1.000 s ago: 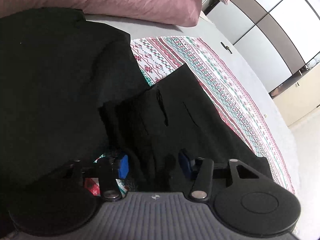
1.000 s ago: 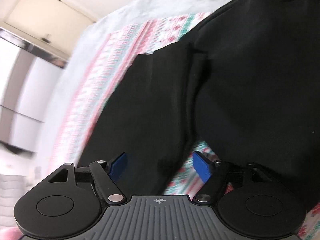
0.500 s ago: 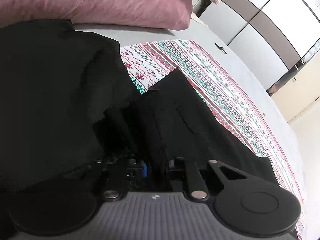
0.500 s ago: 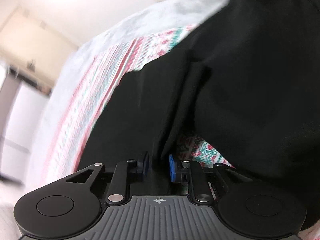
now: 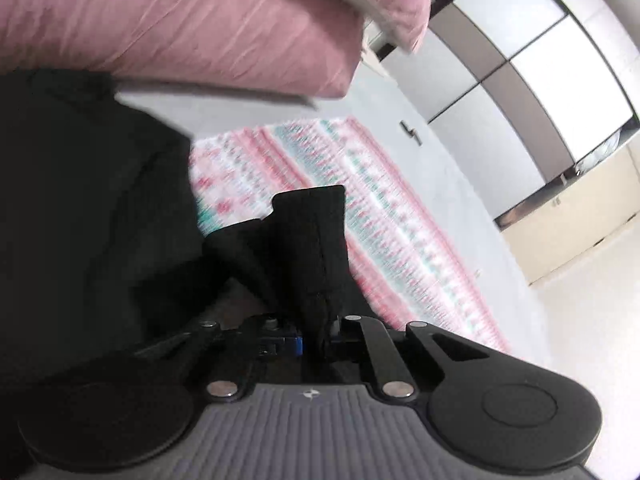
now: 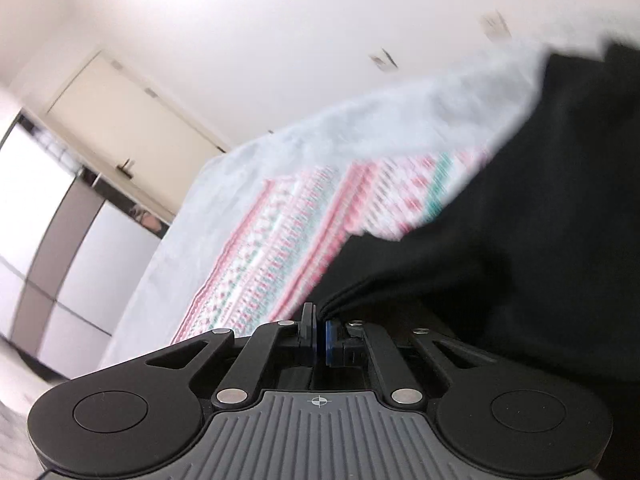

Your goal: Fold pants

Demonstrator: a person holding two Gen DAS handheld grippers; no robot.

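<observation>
The black pants (image 5: 80, 216) lie on a patterned pink, white and teal blanket (image 5: 380, 232) on the bed. My left gripper (image 5: 316, 344) is shut on a bunched fold of the pants, which rises from between its blue pads and stands up in front of it. In the right wrist view my right gripper (image 6: 320, 340) is shut on a thin edge of the pants (image 6: 540, 240). The cloth stretches from its pads up to the right, lifted off the blanket (image 6: 304, 240).
Pink pillows (image 5: 180, 24) lie at the head of the bed, behind the pants. White and grey wardrobe doors (image 5: 520, 60) stand beyond the bed's edge. The right wrist view shows a cream door (image 6: 120, 120) and a pale wall past the grey bedsheet (image 6: 360, 128).
Both grippers went from open to shut on the pants, then lifted. The cloth now rises off the blanket and both views tilt upward toward the room.
</observation>
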